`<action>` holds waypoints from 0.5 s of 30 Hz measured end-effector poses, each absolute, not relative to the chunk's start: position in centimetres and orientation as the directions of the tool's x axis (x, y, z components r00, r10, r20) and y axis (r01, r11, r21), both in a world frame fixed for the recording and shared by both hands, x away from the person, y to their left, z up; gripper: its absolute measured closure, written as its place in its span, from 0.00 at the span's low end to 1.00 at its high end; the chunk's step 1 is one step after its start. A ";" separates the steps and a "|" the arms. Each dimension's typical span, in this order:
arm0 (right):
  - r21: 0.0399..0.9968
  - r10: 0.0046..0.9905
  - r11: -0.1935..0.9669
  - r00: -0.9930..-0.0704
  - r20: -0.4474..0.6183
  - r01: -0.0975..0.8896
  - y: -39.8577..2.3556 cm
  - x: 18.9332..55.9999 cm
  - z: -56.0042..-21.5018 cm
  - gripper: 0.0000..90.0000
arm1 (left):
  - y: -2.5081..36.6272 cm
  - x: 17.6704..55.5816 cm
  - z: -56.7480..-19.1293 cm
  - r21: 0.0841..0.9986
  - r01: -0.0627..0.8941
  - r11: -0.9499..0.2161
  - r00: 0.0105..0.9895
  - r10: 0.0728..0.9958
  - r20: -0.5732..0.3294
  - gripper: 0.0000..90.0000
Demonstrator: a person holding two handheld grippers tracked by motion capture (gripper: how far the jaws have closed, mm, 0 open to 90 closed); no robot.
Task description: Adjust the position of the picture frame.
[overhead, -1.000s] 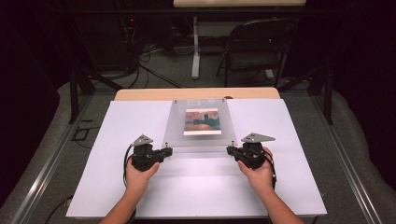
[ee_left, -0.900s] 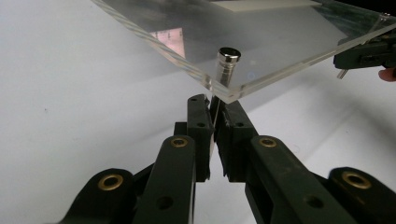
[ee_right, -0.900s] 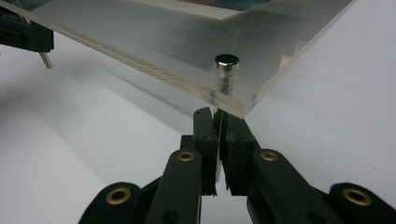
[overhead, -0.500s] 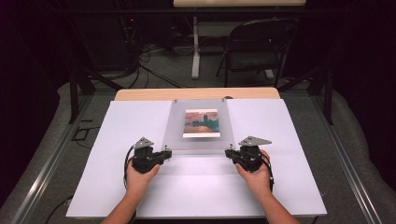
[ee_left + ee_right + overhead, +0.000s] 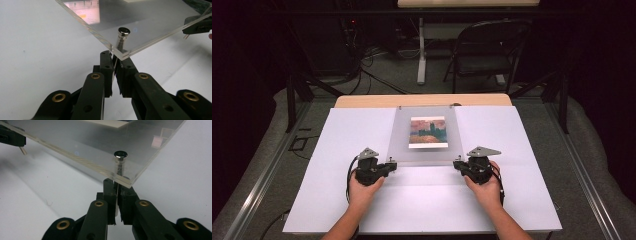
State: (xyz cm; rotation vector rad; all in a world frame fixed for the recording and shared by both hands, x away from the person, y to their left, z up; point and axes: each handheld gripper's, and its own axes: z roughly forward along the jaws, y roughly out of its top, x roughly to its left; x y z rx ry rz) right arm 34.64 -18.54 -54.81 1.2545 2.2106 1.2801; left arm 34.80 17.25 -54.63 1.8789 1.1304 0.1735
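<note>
A clear acrylic panel (image 5: 427,152) with a landscape picture (image 5: 428,132) under it lies on the white table, its far edge at the back. My left gripper (image 5: 391,166) holds its near left corner and my right gripper (image 5: 457,164) its near right corner. In the left gripper view the jaws (image 5: 115,62) are shut on the lower end of a metal corner pin (image 5: 122,37) that passes through the panel (image 5: 140,22). In the right gripper view the jaws (image 5: 116,186) are shut the same way on the other corner pin (image 5: 120,160) beneath the panel (image 5: 82,142).
The white table top (image 5: 342,200) spreads wide on both sides and in front of the panel. A wooden strip (image 5: 422,100) runs along its far edge. Behind the table stand a folding chair (image 5: 484,50) and a table leg (image 5: 422,55) amid floor cables.
Both grippers and the panel's near edge have crept slightly toward the person. Both grips are unchanged.
</note>
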 end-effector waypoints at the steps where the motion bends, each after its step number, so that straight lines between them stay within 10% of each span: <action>1: 0.809 0.802 0.224 -0.575 0.164 0.544 -18.5 34.6 -54.8 0.95 | 17.2 34.8 -54.7 0.753 0.635 -0.171 0.570 0.762 -0.308 0.93; 15: 0.795 0.801 0.236 -0.576 0.166 0.558 -18.5 34.6 -55.9 0.94 | 17.0 34.8 -55.6 0.731 0.654 -0.195 0.564 0.770 -0.299 0.92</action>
